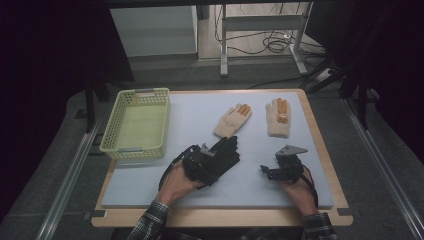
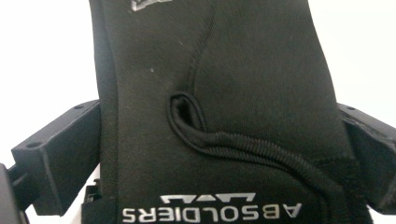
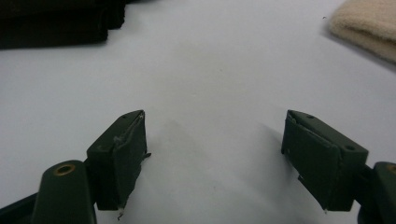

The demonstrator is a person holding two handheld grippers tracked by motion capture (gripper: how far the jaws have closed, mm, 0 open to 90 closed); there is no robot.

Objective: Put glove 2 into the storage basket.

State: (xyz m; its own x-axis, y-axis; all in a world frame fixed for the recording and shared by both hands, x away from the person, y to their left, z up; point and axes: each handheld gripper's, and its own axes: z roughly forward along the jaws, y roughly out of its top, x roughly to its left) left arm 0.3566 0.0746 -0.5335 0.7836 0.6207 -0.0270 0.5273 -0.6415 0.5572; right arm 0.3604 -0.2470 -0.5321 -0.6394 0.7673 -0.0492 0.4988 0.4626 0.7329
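Black glove (image 1: 224,154) lies just right of the basket (image 1: 136,145), cuff between the left gripper (image 1: 202,162) jaws; whether the pads press it, cannot tell. Right gripper (image 1: 270,172), farther right of the basket, stands wide open, empty. Judgement: pinch the cuff squarely before lifting toward the basket.

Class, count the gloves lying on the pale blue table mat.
3: a black fabric glove under the left gripper at front centre, and two cream knitted gloves with orange fingertips, one mid-mat, one further right. Another black glove may be hidden.
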